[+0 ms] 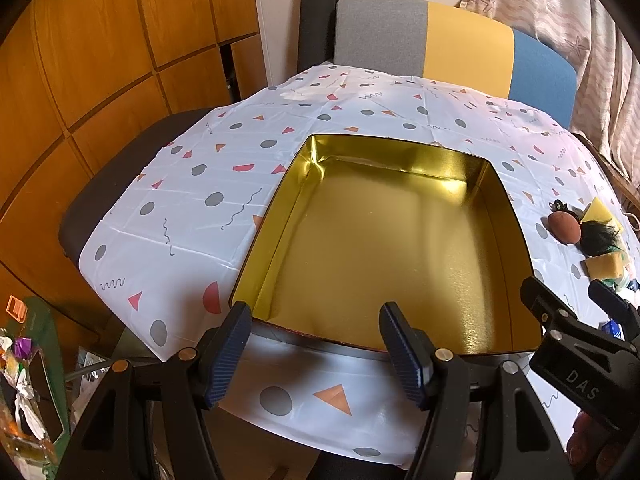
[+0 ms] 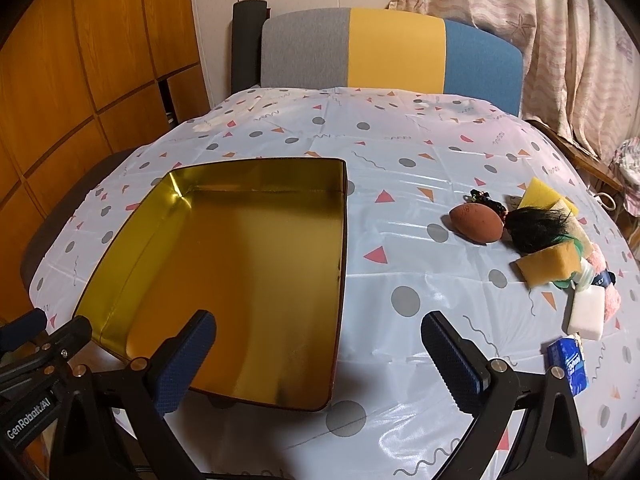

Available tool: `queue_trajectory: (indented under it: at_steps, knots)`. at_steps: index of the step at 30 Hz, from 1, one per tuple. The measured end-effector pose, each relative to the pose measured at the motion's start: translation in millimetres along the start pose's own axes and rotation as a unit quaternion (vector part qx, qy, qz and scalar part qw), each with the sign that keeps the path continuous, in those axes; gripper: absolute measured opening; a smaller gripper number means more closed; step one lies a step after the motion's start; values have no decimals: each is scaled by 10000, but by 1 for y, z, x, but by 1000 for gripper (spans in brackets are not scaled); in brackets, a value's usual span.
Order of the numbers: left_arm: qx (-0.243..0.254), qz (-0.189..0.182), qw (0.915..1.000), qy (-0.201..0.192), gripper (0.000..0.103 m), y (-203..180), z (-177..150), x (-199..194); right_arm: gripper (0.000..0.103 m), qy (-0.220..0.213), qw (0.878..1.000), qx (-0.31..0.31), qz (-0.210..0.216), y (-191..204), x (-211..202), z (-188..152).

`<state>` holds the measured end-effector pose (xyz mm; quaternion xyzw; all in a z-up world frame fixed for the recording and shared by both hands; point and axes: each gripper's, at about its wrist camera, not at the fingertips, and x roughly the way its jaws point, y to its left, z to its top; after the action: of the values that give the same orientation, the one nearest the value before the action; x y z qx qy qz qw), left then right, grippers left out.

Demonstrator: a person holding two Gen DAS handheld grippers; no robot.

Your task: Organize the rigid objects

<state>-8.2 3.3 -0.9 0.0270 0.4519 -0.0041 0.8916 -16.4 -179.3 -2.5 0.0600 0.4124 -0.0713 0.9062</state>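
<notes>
Right wrist: clutter pile (image 2: 560, 248) well right of gold tin (image 2: 224, 280).

tin (image 2: 240, 280) sitting left on the table (image 2: 400, 152), pile of small stuff (image 2: 552, 248) off to its right, chair (image 2: 392, 56) behind

Open gold tin (image 2: 240, 280) offers clear entry from above; clutter pile (image 2: 552, 248) crowds the surface (image 2: 400, 220) at right.

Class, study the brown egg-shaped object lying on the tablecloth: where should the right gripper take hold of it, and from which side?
Grip the brown egg-shaped object across its narrow middle, from above with the right gripper. It lies on its side, and clutter crowds its right end.
</notes>
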Motion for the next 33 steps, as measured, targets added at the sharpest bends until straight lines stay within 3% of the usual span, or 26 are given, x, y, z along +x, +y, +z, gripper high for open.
queue_trajectory:
  at_steps: [33]
  knots:
    - [40, 31, 10000, 44, 67, -4, -2, -2, 103, -78, 10000, 41, 13, -5, -3, 0]
